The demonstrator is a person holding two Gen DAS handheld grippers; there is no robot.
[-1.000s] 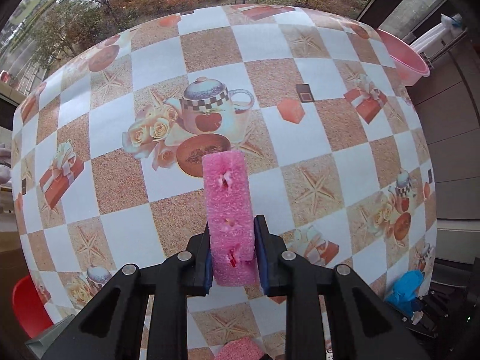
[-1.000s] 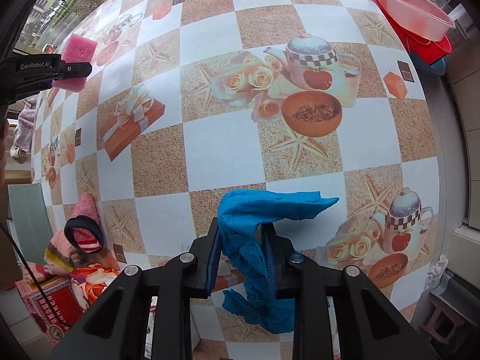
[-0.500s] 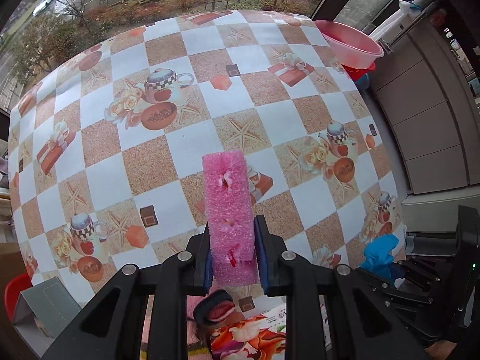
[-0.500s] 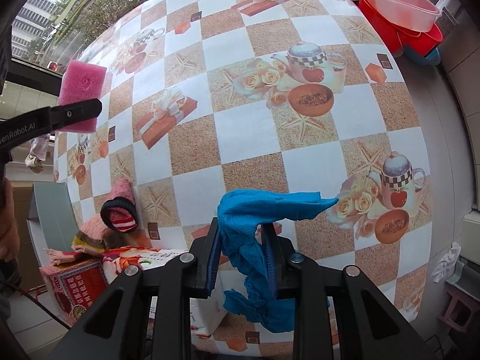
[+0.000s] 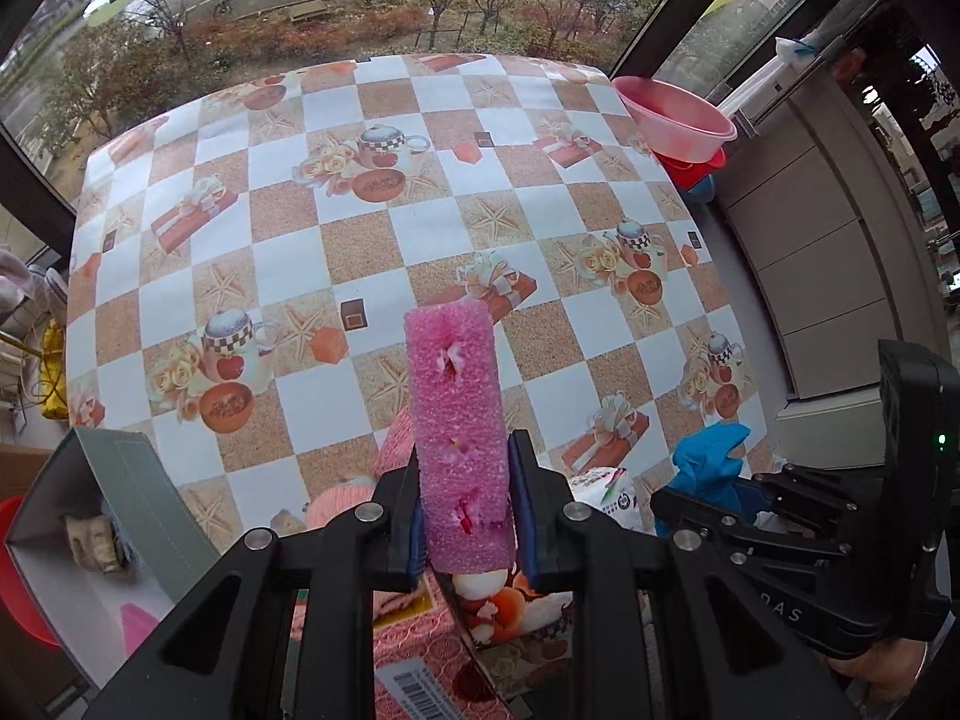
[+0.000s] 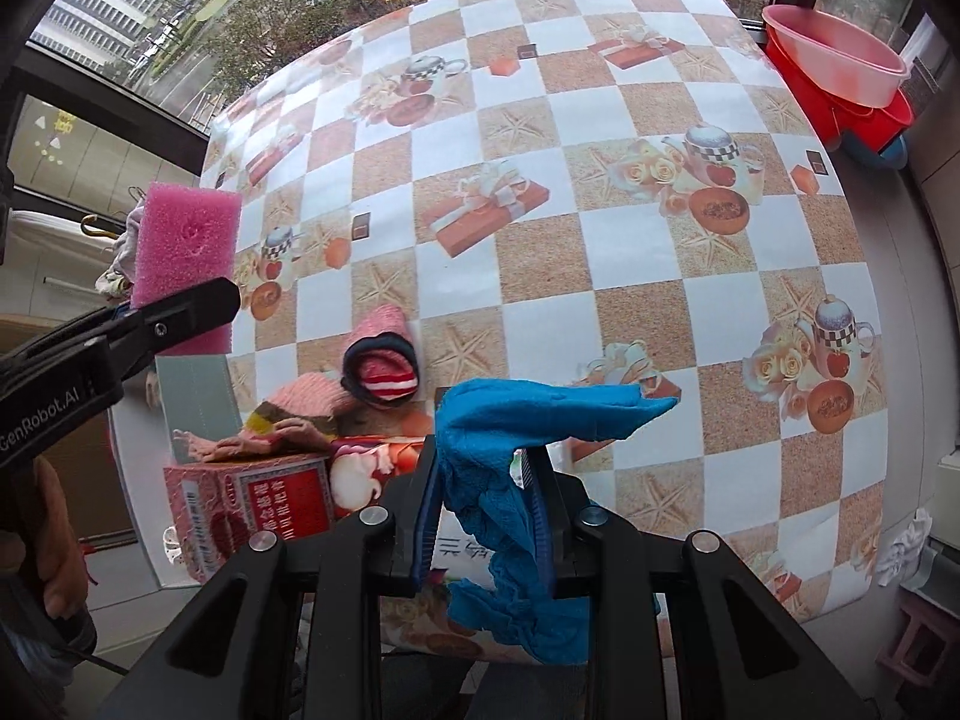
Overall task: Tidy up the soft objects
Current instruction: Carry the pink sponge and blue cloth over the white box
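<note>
1. Left gripper (image 5: 462,516) is clamped on a pink sponge block (image 5: 459,438), which stands upright between the pads and juts well past the fingertips.
2. Right gripper (image 6: 486,516) is clamped on a crumpled blue cloth (image 6: 516,420); one flap sticks out to the right above the jaws and the rest hangs below them.
3. Both are held above the near edge of a table with a checkered cloth (image 5: 420,240), near a printed red carton (image 6: 258,504) and a grey-flapped open box (image 5: 120,516).
4. Hidden or unclear: the gripper bodies cover the carton's opening in both views; its contents are only partly seen. In the open box, a beige item and something pink show, too cut off to name. A person's hand (image 6: 42,546) is cropped at the left edge of the right wrist view.
5. Beside the carton lie a rolled sock with a dark cuff (image 6: 381,360) and a pile of pink knitwear (image 6: 300,414), touching each other.
6. Open room: the table beyond the carton is bare out to its far and side edges, with windows behind.
7. Counts: two grippers, one sponge, one blue cloth, one rolled sock, two boxes. Stacked basins (image 5: 678,120) sit off the table's far right corner: a pink one on a red one, with blue showing below.
</note>
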